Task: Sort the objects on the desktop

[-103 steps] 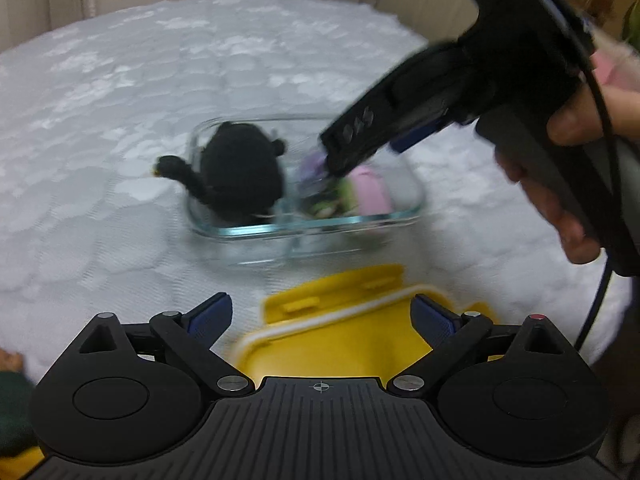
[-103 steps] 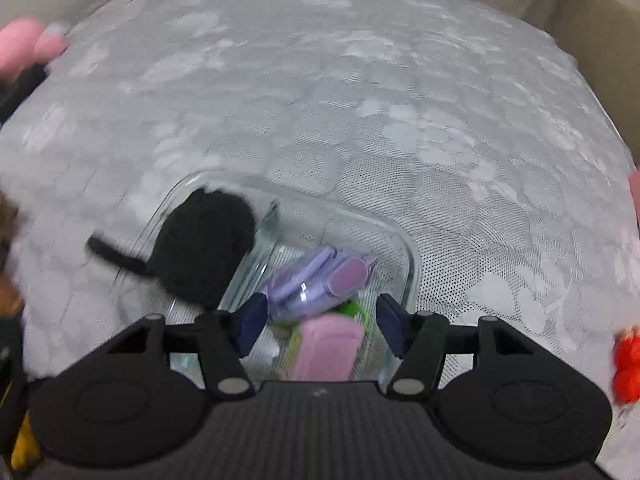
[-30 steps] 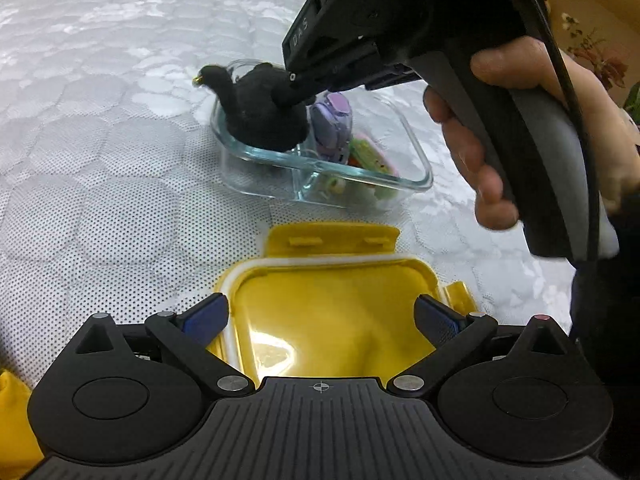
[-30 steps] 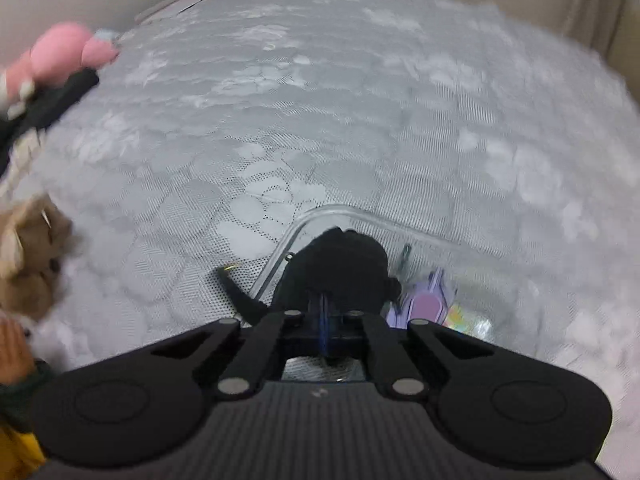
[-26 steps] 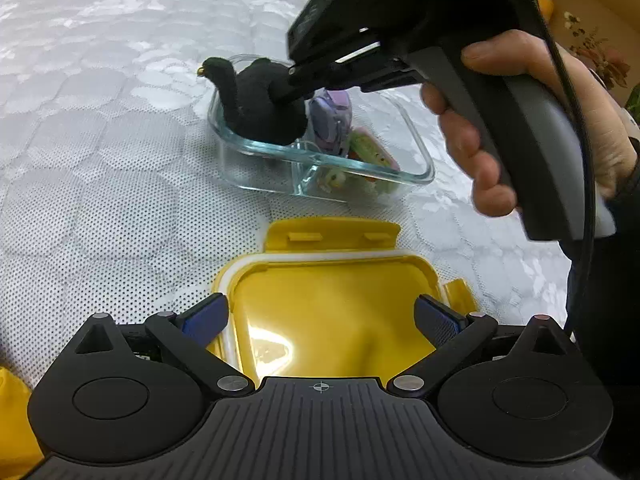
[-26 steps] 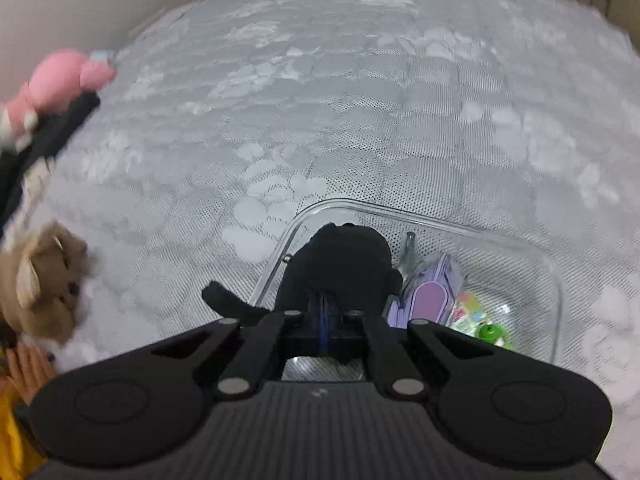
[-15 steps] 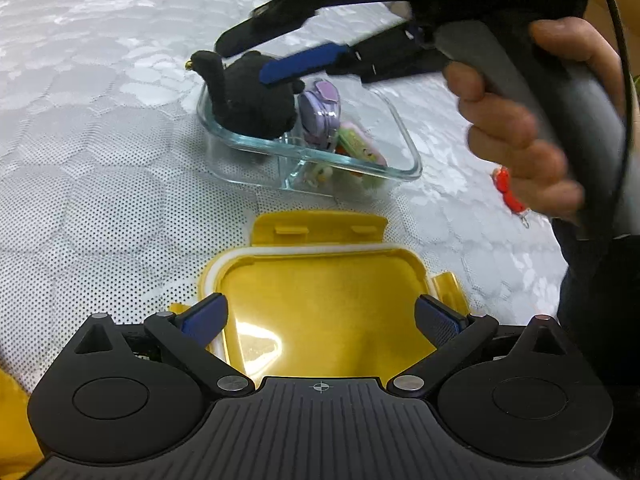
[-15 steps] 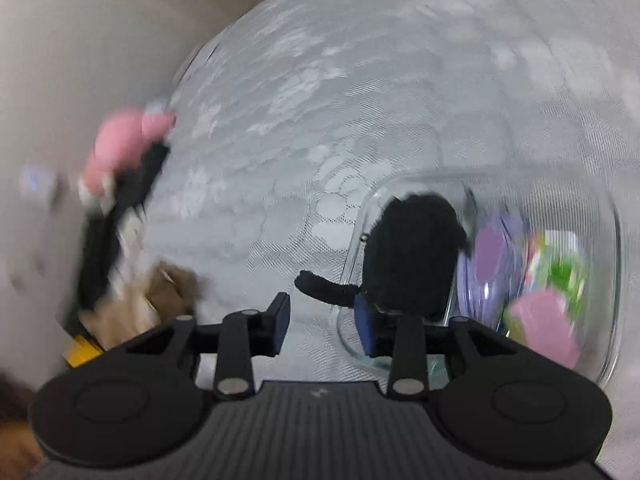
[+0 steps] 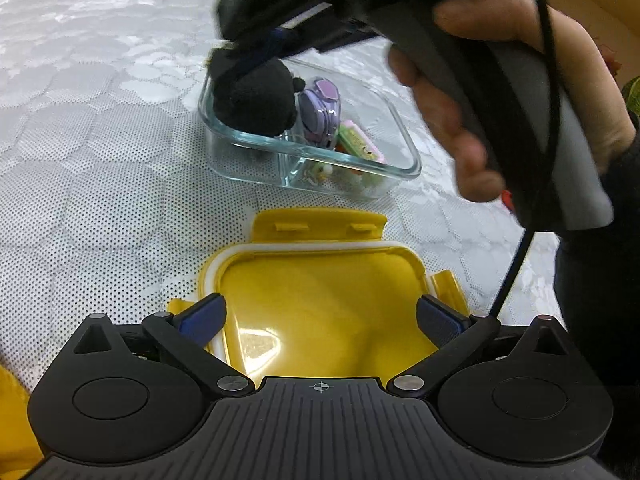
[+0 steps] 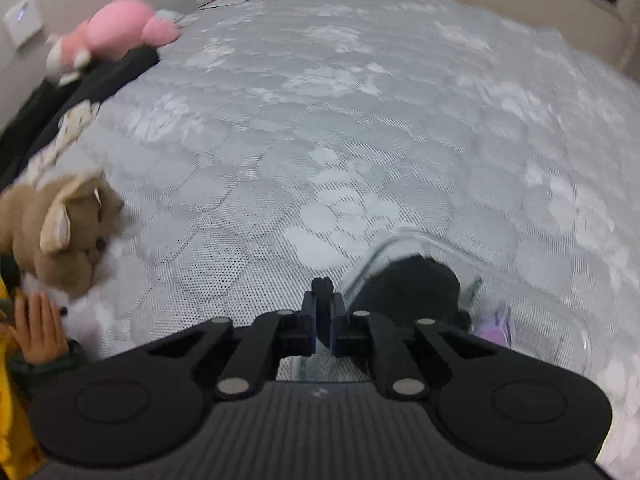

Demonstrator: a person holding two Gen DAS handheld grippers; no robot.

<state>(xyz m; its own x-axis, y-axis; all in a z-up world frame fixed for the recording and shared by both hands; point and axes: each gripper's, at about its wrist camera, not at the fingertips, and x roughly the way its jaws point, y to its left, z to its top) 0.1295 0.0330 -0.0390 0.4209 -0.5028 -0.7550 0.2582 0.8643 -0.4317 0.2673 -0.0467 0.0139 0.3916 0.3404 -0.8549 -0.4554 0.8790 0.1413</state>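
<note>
A clear glass container (image 9: pixel 400 142) sits on the white patterned cloth. In it are a black plush toy (image 9: pixel 256 98), a purple gadget (image 9: pixel 320 110), a pink item (image 9: pixel 360 146) and small bits. A yellow lid (image 9: pixel 320 300) lies upside down in front of it. My left gripper (image 9: pixel 320 316) is open, its fingers on either side of the lid's near part. My right gripper (image 10: pixel 322 304) is shut on a thin black part of the plush toy (image 10: pixel 408 288), at the container's (image 10: pixel 568 316) left edge.
A tan plush dog (image 10: pixel 64 224) and a hand (image 10: pixel 40 328) are at the left. A pink plush (image 10: pixel 116 34) lies on a black object at the far left. A small red item (image 9: pixel 507 200) lies right of the container.
My right gripper was open beside the plush half a second ago and has now shut on its thin black part. The left gripper and lid have hardly moved.
</note>
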